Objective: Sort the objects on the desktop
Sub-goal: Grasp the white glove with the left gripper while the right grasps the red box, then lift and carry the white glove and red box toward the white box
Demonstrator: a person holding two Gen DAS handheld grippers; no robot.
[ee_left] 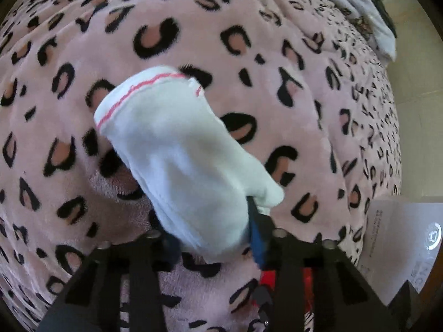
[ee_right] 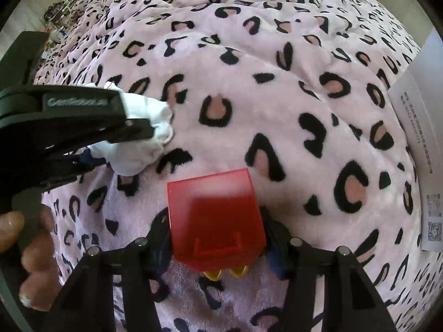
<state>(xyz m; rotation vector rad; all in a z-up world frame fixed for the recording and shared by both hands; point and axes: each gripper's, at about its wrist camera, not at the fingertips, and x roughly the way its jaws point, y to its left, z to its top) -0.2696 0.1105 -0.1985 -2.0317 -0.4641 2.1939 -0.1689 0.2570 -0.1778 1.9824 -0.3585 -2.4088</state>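
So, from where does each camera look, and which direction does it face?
Left wrist: sits on the left gripper, looks forward and down at the blanket; its fingers clamp a white glove.
Right wrist: sits on the right gripper, which holds a red block; a hand shows at left.
Shared: glove, blanket, white box.

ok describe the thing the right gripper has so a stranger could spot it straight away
On the pink leopard-print blanket, look to the near edge, where the right gripper clamps a translucent red plastic box. It is the only hard, boxy, red item; the other held object is a soft white cloth.
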